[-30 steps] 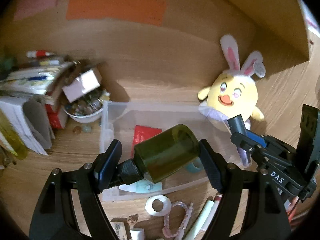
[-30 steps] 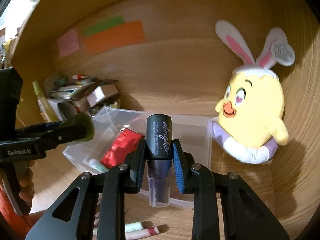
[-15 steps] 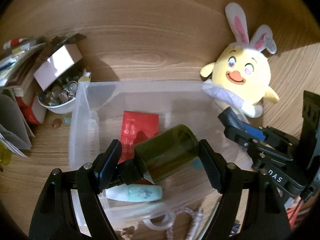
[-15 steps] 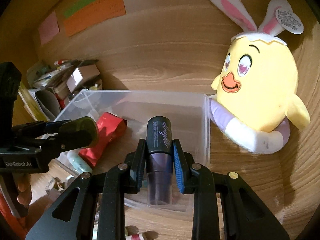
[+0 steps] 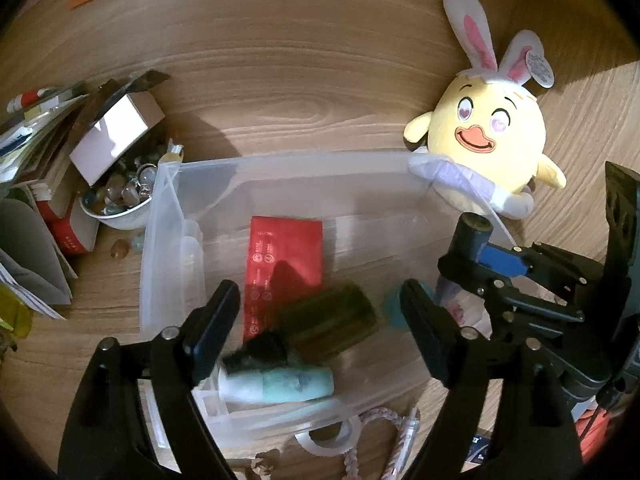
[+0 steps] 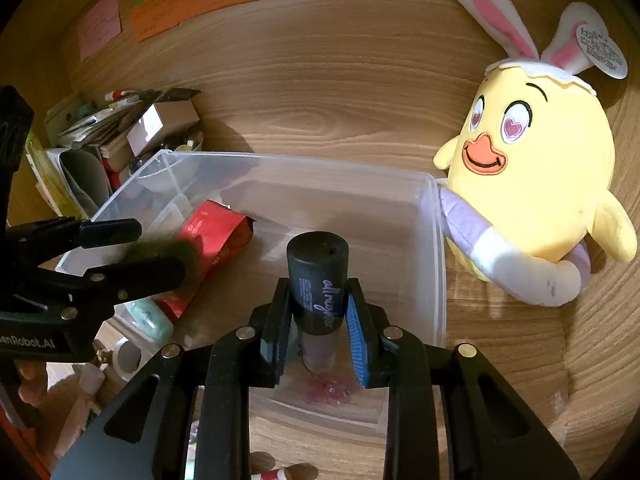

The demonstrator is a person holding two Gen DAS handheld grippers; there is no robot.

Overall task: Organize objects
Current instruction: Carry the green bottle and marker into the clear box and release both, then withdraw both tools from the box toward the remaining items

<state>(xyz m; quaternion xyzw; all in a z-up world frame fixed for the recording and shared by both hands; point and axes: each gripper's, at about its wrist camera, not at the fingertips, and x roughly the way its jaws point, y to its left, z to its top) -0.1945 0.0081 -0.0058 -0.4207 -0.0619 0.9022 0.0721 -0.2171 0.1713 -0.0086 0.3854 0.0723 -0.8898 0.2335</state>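
Left gripper (image 5: pixel 320 312) over the clear plastic bin (image 5: pixel 280 168); its jaws have just been opening and now stand wide, pads off the dark green bottle (image 5: pixel 328 326). That bottle is blurred, between the fingers but free of them, long axis slanting: black cap end toward lower left, base toward upper right. Can't tell whether it has landed on the bin floor. Just below it a mint-green tube (image 5: pixel 276 386) lies crosswise in the bin, white cap end to the left. A red packet (image 5: pixel 284 268) lies flat behind them on the bin floor.

Right gripper (image 6: pixel 318 320) narrow, clamped on a black-capped spray bottle (image 6: pixel 318 276) with script lettering; bottle's long axis runs along the fingers, black cap end pointing away from the camera, translucent body toward it, above the bin's right part. Pads grip low on the cap.

Yellow chick plush with bunny ears (image 6: pixel 536 176) sits just beside the bin's right wall, on the wooden desk (image 6: pixel 340 92).
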